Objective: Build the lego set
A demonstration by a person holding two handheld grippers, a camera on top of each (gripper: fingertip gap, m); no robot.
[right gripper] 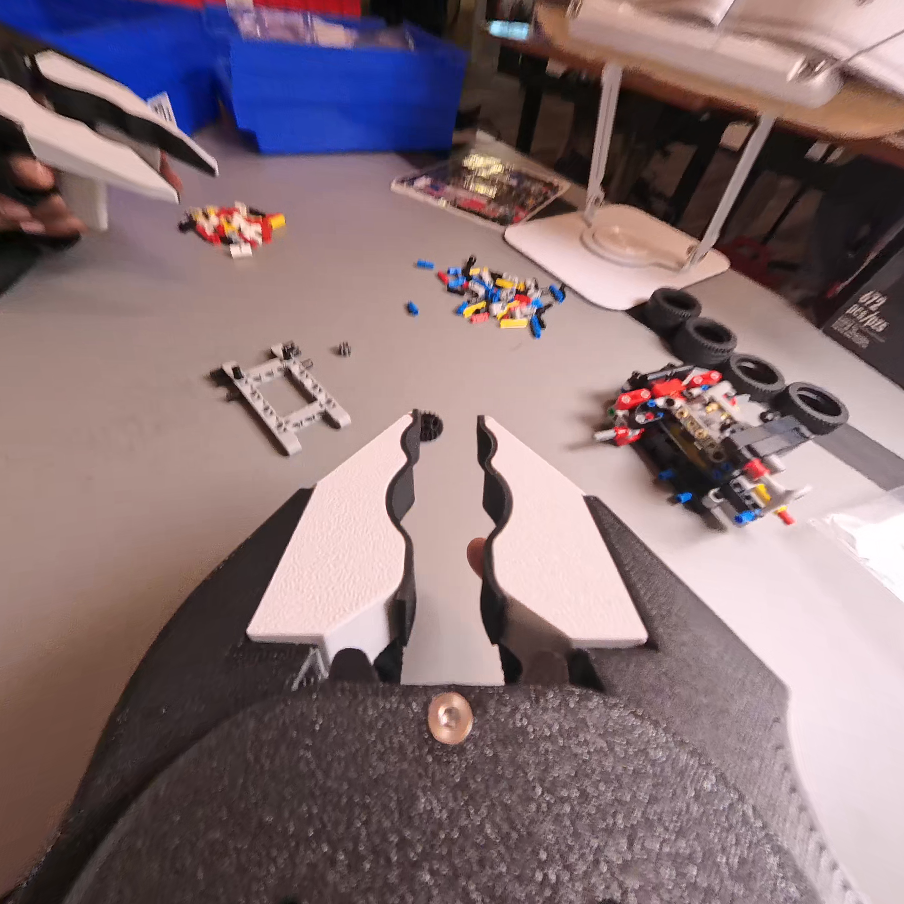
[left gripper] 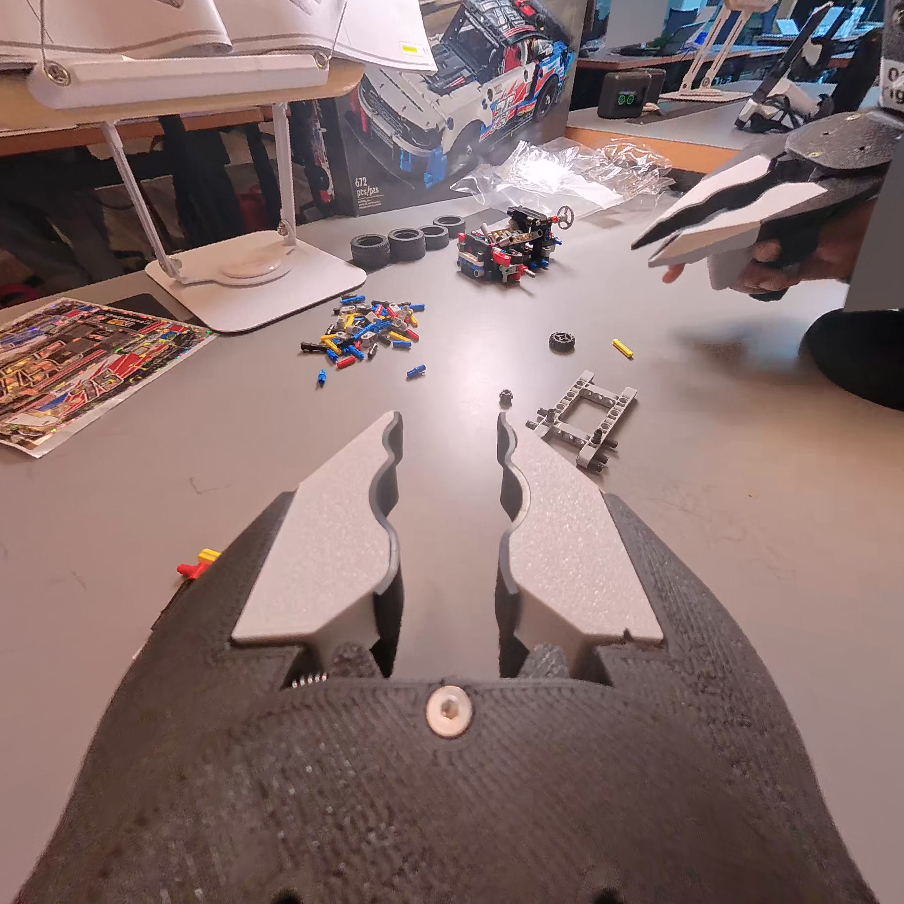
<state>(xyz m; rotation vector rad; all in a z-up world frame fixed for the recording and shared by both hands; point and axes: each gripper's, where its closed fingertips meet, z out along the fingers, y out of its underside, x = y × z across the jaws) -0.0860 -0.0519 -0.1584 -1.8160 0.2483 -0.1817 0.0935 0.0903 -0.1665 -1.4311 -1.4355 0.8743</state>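
Observation:
A grey lego frame [left gripper: 584,423] with black pins lies flat on the grey table, just right of my left gripper [left gripper: 449,420], which is open and empty. The frame [right gripper: 281,406] lies left of my right gripper [right gripper: 446,418], which is open, empty and held above the table. A black gear [right gripper: 431,426] lies on the table by its left fingertip. A half-built car chassis [left gripper: 508,244] stands farther back and also shows in the right wrist view [right gripper: 694,440]. Each gripper shows in the other's view, right [left gripper: 642,254] and left [right gripper: 195,185].
A pile of small pins [left gripper: 372,327], several tyres [left gripper: 406,239], a tiny black gear [left gripper: 506,396] and a yellow pin [left gripper: 622,348] lie on the table. A sticker sheet [left gripper: 83,372], a white booklet stand [left gripper: 254,274], the set's box [left gripper: 464,98], a plastic bag [left gripper: 562,176] and blue bins [right gripper: 342,98] ring the work area. My hands' fingertips stand some 25 cm from each other.

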